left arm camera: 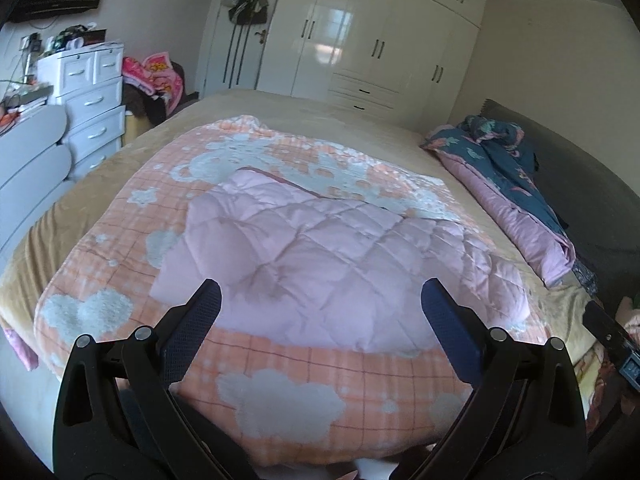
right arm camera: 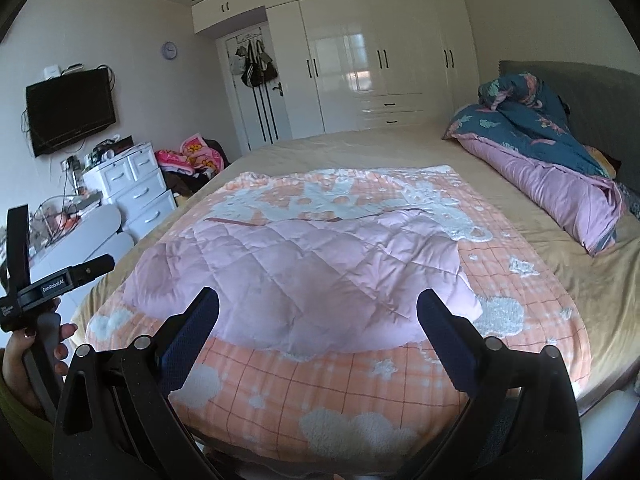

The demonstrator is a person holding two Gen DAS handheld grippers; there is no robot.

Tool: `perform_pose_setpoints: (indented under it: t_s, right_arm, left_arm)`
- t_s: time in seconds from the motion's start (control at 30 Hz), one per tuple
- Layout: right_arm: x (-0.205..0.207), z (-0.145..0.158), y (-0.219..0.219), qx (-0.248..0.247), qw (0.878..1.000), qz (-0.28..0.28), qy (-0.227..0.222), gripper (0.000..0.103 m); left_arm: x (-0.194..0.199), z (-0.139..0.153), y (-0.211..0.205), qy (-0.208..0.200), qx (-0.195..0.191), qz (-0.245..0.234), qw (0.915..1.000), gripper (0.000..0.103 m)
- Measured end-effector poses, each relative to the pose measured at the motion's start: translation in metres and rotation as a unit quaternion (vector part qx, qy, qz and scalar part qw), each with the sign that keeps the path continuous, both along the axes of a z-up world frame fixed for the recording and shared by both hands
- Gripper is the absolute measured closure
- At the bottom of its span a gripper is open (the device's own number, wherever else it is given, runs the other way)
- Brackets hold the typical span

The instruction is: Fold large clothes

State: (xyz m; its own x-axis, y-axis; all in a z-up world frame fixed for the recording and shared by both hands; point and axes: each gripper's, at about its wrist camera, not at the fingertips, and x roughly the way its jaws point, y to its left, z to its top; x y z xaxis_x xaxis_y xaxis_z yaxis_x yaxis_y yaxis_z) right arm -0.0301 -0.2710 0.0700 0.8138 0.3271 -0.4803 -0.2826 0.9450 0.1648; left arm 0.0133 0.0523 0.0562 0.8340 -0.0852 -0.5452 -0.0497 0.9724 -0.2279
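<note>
A pink quilted garment (left arm camera: 320, 256) (right arm camera: 304, 276) lies spread flat on an orange checked blanket (left arm camera: 280, 384) (right arm camera: 280, 396) with white fluffy shapes, in the middle of the bed. My left gripper (left arm camera: 320, 304) hovers open above its near edge, nothing between the fingers. My right gripper (right arm camera: 318, 308) is open too, above the same near edge and holding nothing. In the right wrist view the left gripper's body (right arm camera: 52, 284) shows at the far left, held by a hand (right arm camera: 36, 344).
The bed has a tan sheet (left arm camera: 328, 116) (right arm camera: 360, 148). A rolled blue and lilac duvet (left arm camera: 516, 184) (right arm camera: 552, 160) lies by the grey headboard at the right. White drawers (left arm camera: 92, 100) (right arm camera: 132, 188) and a clothes pile stand left of the bed; a wardrobe (right arm camera: 380, 60) behind.
</note>
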Motion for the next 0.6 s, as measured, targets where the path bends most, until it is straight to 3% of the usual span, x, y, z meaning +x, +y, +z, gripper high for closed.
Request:
perform_pose_setpoints:
  t_s: [0.6]
  right_arm:
    - [0.006, -0.037, 0.022, -0.015, 0.998, 0.015, 0.051, 0.004]
  left_arm:
    - [-0.010, -0.034, -0.051, 0.032, 0.010, -0.053, 0.9980, 0.009]
